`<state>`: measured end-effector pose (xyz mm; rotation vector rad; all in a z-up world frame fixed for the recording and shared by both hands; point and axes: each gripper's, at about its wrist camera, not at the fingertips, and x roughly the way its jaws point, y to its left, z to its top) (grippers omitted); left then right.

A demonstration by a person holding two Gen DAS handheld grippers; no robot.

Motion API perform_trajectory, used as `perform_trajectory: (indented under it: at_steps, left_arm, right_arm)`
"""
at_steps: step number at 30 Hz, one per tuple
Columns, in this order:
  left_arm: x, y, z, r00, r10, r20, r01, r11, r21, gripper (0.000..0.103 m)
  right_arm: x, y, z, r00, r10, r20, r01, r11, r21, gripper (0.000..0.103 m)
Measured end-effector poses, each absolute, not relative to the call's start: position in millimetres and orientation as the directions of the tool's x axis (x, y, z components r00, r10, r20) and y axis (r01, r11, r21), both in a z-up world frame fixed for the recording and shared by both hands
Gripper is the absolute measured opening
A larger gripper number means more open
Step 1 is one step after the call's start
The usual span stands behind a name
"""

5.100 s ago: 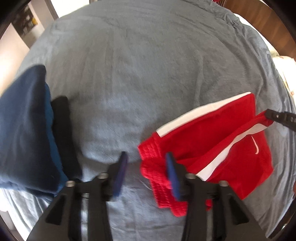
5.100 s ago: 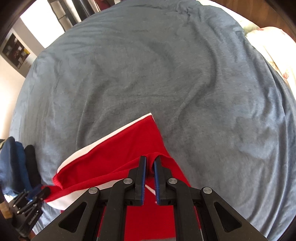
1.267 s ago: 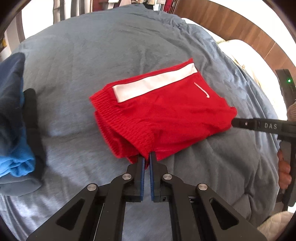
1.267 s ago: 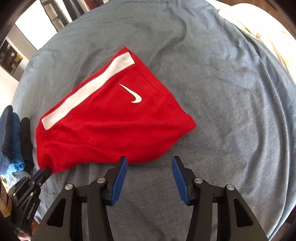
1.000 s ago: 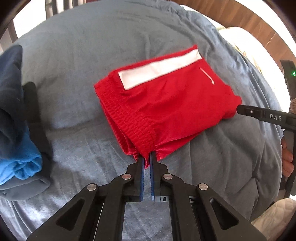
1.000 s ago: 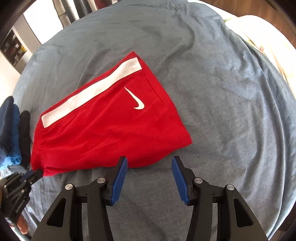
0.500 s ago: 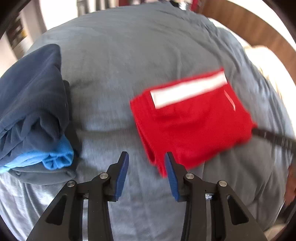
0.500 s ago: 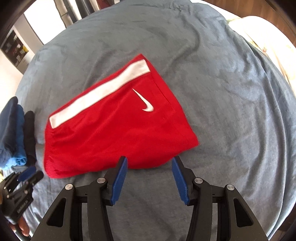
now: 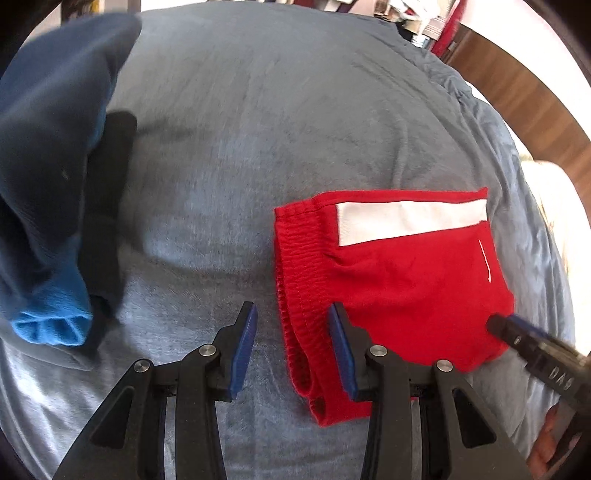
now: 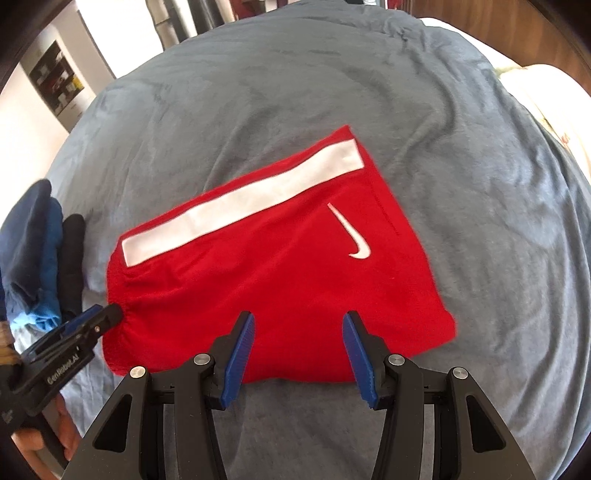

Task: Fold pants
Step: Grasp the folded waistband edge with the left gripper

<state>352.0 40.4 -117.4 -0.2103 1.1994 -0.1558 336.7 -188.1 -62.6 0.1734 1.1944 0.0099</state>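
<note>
My left gripper (image 9: 291, 345) has its fingers spread wide with nothing between them, at the waistband end of the red shorts (image 9: 399, 280). My right gripper (image 10: 298, 352) is just as wide and empty over their near edge. The shorts lie folded flat on the grey-blue bedspread (image 10: 461, 155), a pile of blue and dark clothes (image 9: 48, 192) well apart on their waistband side.

A grey-blue bedspread (image 10: 461, 155), softly creased, covers a bed that fills both views, with a wooden headboard (image 9: 524, 96) curving along its far right edge and a pale pillow (image 10: 546, 96) just beside it. Beyond the bed's far left corner stands a white wall (image 10: 33, 122) with a dark shelf of small items (image 10: 59, 85), bright daylight washing over it. Hanging clothes (image 9: 424, 26) crowd the far end.
</note>
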Motion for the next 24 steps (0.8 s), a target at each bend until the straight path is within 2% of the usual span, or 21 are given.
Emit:
perform_trajectory:
  at_steps: [10, 20, 22, 24]
  left_arm:
    - [358.5, 32.1, -140.8, 0.346, -0.274, -0.898, 0.023, 0.959, -0.284, 0.039]
    - [363.7, 30.6, -160.1, 0.359, -0.304, -0.883, -0.002, 0.945, -0.326, 0.047]
    - [362.5, 32.8, -159.5, 0.359, -0.309, -0.881, -0.004, 0.943, -0.332, 0.044]
    - [361.0, 36.8, -156.9, 0.356, -0.318, -0.879, -0.004, 0.940, -0.342, 0.036]
  right_arm:
    - [331.3, -192.8, -101.1, 0.259, 0.059, -0.964, 0.106, 0.990, 0.089, 0.050]
    - [331.0, -193.5, -110.3, 0.250, 0.053, -0.967, 0.101, 0.992, 0.081, 0.050]
    - [331.3, -192.8, -110.9, 0.249, 0.054, -0.967, 0.103, 0.991, 0.082, 0.050]
    - [329.6, -193.4, -112.0, 0.250, 0.056, -0.967, 0.105, 0.991, 0.084, 0.050]
